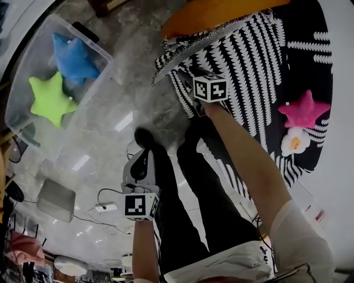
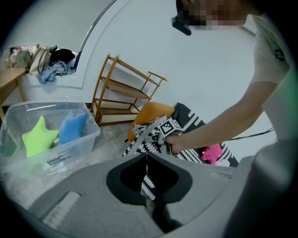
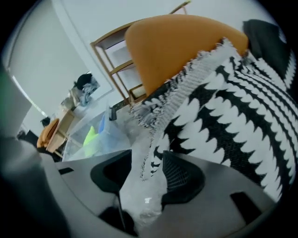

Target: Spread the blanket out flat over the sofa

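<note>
The black blanket with white fern print (image 1: 265, 66) lies rumpled over the orange sofa (image 1: 210, 14), its fringed edge folded back at the near left corner. My right gripper (image 1: 191, 74) reaches down at that corner. In the right gripper view its jaws (image 3: 144, 167) stand open, the blanket's fringed edge (image 3: 163, 107) hangs just ahead and brushes the right pad (image 3: 184, 174), and floor shows through the gap. My left gripper (image 1: 145, 137) hangs lower over the floor, away from the blanket. Its jaws (image 2: 146, 160) meet in a thin seam with nothing visibly held.
A pink star cushion (image 1: 304, 109) and a white plush toy (image 1: 295, 142) lie on the blanket. A clear plastic bin (image 1: 105, 55) on the floor holds a green star (image 1: 50, 99) and a blue star (image 1: 74, 58). A wooden shelf (image 2: 125, 88) stands behind the sofa. A grey box (image 1: 56, 200) and cables lie nearby.
</note>
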{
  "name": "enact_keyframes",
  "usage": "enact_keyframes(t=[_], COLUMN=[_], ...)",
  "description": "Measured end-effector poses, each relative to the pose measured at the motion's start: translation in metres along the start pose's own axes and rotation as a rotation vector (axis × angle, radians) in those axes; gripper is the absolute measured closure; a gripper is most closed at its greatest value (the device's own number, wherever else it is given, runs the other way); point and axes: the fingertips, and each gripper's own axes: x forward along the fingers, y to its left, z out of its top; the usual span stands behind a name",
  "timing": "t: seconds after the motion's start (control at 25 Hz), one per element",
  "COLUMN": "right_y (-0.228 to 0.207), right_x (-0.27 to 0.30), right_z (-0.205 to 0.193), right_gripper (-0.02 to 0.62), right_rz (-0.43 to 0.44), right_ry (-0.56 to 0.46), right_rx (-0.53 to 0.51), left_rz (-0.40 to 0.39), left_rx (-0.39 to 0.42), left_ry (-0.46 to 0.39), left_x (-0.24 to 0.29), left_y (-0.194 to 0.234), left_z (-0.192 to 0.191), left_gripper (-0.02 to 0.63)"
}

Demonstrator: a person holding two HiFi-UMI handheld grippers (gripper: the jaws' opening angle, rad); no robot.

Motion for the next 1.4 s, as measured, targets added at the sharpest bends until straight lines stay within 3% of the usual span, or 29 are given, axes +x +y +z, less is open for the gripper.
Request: enact_keyframes(t=[0.12,0.32,0.44,0.6,0.72,0.84,0.96,1.16,1.4], right_y=[-0.016,-0.028,-0.033,-0.029,-0.011,0.006,0.013,0.001,0.019], right_x=[-0.001,0.009,0.012,0.017,0.024,0.031,0.04,0.056,0.048], right_z=[0.016,0.028,0.026,0.04,0.058,0.078,0.091,0.094,0.086], right_gripper=[0.388,0.397,0.471,0.545,0.571,0.574,0.574,0.568,0.462], right_rz=[-0.044,-0.088,-0.121,-0.112,-0.062,-0.017,0.019,0.01,0.052], right_ry=[-0.061,-0.105,-0.127,-0.163,-0.174,-0.191,-0.212,-0.204,-0.18], right_rx=[0.13,0.172,0.191,0.178,0.099,0.044,0.053,0.049,0.034], left_rz=[-0.011,-0.008,-0.003,0.002,0.009,0.021,0.032,0.042,0.054], left_rx=[0.006,0.001,-0.003,-0.006,-0.006,-0.008,-0.01,-0.017,-0.01], left_ry=[0.001,0.003,0.005,0.009,0.016,0.015,0.01,0.001,0.007], left_x=[0.003,0.007,0.008,0.007,0.003,-0.002,-0.005,-0.005,-0.008], left_y=[-0.009,-0.008,-0.004,0.004,0.011,0.018,0.024,0.032,0.032], left_z=[0.003,0.002,0.001,0.0,-0.004,-0.004,-0.002,0.001,0.0], left_gripper=[0.588,0.588,0.588,0.588,0.588,0.588,0.588,0.588,0.588])
